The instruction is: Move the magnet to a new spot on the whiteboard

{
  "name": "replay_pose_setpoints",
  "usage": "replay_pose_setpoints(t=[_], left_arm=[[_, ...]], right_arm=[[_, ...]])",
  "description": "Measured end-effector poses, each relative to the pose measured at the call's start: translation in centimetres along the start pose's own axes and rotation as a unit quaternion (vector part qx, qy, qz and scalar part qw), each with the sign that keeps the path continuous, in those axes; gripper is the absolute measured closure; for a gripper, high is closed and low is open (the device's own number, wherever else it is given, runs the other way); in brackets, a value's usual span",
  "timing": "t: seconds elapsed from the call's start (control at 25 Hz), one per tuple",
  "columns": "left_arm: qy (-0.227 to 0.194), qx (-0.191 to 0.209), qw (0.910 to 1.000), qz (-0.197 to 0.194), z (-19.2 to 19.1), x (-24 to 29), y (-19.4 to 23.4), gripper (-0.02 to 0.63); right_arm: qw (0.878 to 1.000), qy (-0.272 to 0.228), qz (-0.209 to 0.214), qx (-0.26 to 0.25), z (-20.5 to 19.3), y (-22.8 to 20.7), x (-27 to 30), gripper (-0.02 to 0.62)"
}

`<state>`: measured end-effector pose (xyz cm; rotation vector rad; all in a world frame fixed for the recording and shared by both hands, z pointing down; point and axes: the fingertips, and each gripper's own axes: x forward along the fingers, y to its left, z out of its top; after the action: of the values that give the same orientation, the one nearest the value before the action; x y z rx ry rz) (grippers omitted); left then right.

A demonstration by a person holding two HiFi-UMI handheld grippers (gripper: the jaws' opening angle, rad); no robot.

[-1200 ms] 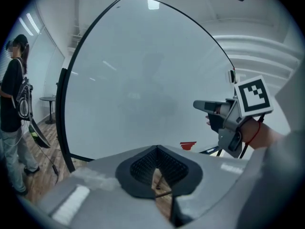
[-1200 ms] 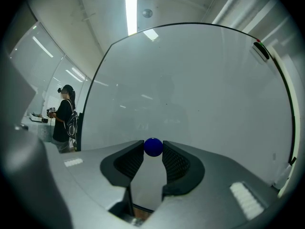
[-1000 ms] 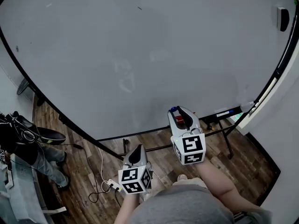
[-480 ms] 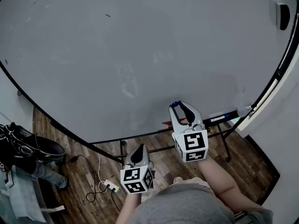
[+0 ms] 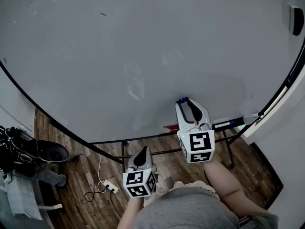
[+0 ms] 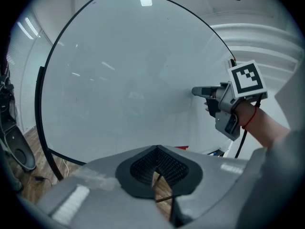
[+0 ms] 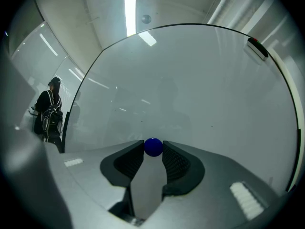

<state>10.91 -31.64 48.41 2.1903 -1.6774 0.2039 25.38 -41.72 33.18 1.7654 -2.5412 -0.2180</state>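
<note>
A small blue ball-shaped magnet [image 7: 153,147] sits between the tips of my right gripper [image 7: 153,149], which is shut on it. In the head view the magnet [image 5: 181,100] shows at the tip of the right gripper [image 5: 185,101], in front of the lower part of the large whiteboard [image 5: 143,56]. Whether the magnet touches the board I cannot tell. The left gripper view shows the right gripper [image 6: 200,90] pointing level at the whiteboard [image 6: 128,80]. My left gripper [image 5: 142,152] hangs lower and further from the board, its pads [image 6: 143,165] together with nothing between them.
A dark eraser [image 5: 298,20] clings to the board's upper right. Markers lie on the tray [image 5: 224,124] under the board. A power strip [image 5: 108,187] and cables lie on the wood floor, with bags [image 5: 28,151] at the left. A person [image 7: 50,111] stands beyond the board's left edge.
My right gripper has risen a little with the magnet, so its tip now shows against the board's lower part. The left gripper has shifted along with the view.
</note>
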Motion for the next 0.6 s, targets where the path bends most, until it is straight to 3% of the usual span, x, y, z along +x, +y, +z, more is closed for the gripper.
replay_pose_setpoints(t=[0.6], left_arm=[[0.007, -0.008, 0.9998, 0.015, -0.82, 1.02, -0.53, 0.602]], right_arm=[[1.0, 0.004, -0.006, -0.01, -0.13, -1.01, 0.88, 0.471]])
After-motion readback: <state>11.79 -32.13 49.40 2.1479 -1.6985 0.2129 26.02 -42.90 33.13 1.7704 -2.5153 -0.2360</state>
